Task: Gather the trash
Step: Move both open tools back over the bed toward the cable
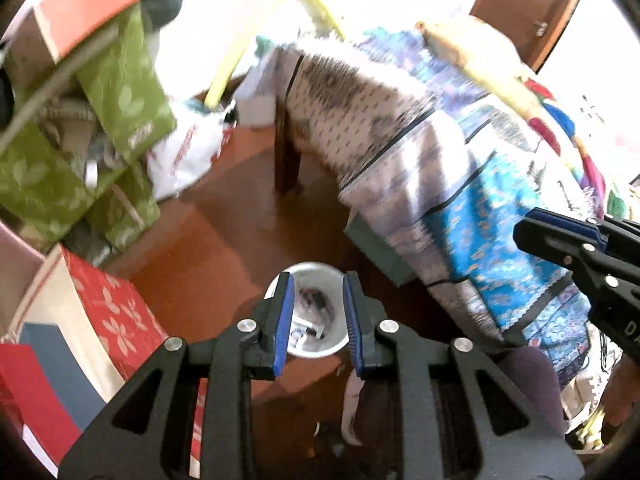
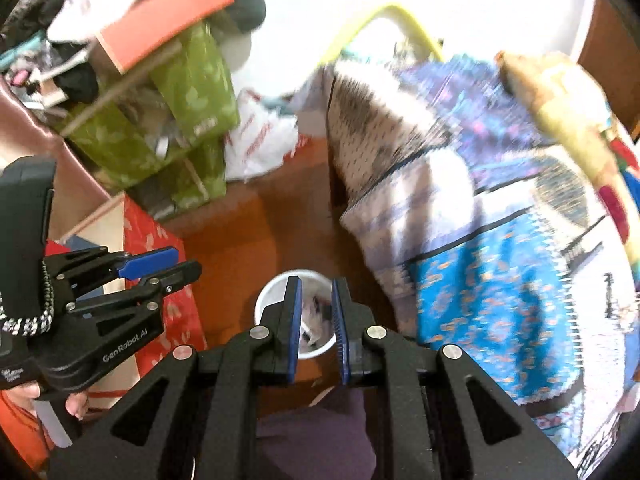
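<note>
Two grippers show in my feeds, both angled down over a white bin (image 1: 320,350) standing on the brown wooden floor (image 1: 224,248). Through the left wrist camera I see my left gripper (image 1: 317,326) with its blue pads a little apart and nothing between them; the open mouth of the bin sits directly behind that gap. Crumpled trash (image 1: 310,322), white and dark scraps, lies inside the bin, though the blur keeps me from telling what the pieces are.

My right gripper (image 2: 317,330) reads the same way in its own camera: pads narrowly apart, nothing pinched, the bin (image 2: 276,300) framed beyond them. It also enters the left view from the right edge (image 1: 560,236), and the left gripper appears at the left of the right view (image 2: 164,266), with fingertips of the hand holding it visible below.

Beside the bin on the right, a bed draped in a patterned blue and white cover (image 1: 472,200) hangs down to near the floor. On the left stand a red flowered box (image 1: 116,312) and stacked green leaf-print boxes (image 1: 124,92), with a white plastic bag (image 1: 188,152) further back. A few small scraps (image 1: 324,436) lie on the floor near the bin, possibly paper.
</note>
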`<act>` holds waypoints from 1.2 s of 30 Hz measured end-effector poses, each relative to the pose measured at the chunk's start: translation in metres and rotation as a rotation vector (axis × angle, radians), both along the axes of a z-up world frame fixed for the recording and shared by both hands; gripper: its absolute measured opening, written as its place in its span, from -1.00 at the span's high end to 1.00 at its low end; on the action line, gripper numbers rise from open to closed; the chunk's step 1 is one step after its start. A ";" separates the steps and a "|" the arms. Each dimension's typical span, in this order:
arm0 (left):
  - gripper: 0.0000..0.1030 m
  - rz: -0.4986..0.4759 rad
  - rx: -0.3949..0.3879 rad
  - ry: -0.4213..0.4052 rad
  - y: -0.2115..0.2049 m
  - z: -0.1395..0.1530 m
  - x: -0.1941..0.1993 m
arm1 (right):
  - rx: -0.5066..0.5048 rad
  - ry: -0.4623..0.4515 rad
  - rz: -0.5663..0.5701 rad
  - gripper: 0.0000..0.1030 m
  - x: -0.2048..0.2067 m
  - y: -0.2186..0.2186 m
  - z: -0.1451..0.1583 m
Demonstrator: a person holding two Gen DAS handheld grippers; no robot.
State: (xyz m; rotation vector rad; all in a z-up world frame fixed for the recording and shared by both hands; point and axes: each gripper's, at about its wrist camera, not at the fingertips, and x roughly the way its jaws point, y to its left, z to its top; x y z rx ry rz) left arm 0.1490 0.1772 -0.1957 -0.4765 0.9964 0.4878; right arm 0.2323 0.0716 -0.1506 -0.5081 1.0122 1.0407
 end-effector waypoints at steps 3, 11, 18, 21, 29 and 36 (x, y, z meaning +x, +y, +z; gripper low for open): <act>0.56 -0.022 0.042 -0.056 -0.012 0.029 0.003 | 0.054 -0.040 -0.029 0.73 0.000 -0.020 0.026; 0.56 -0.105 0.127 -0.208 -0.060 0.103 0.016 | 0.201 -0.117 -0.166 0.73 0.008 -0.093 0.090; 0.50 -0.224 0.157 -0.305 -0.117 0.143 0.043 | 0.293 -0.233 -0.337 0.73 0.024 -0.161 0.133; 0.39 -0.277 0.163 -0.327 -0.140 0.151 0.061 | 0.291 -0.309 -0.401 0.72 0.031 -0.189 0.144; 0.07 -0.415 0.153 -0.343 -0.201 0.153 0.124 | 0.309 -0.391 -0.579 -0.34 0.065 -0.268 0.153; -0.20 -0.491 0.110 -0.314 -0.244 0.133 0.188 | 0.243 -0.420 -0.736 -0.61 0.108 -0.319 0.137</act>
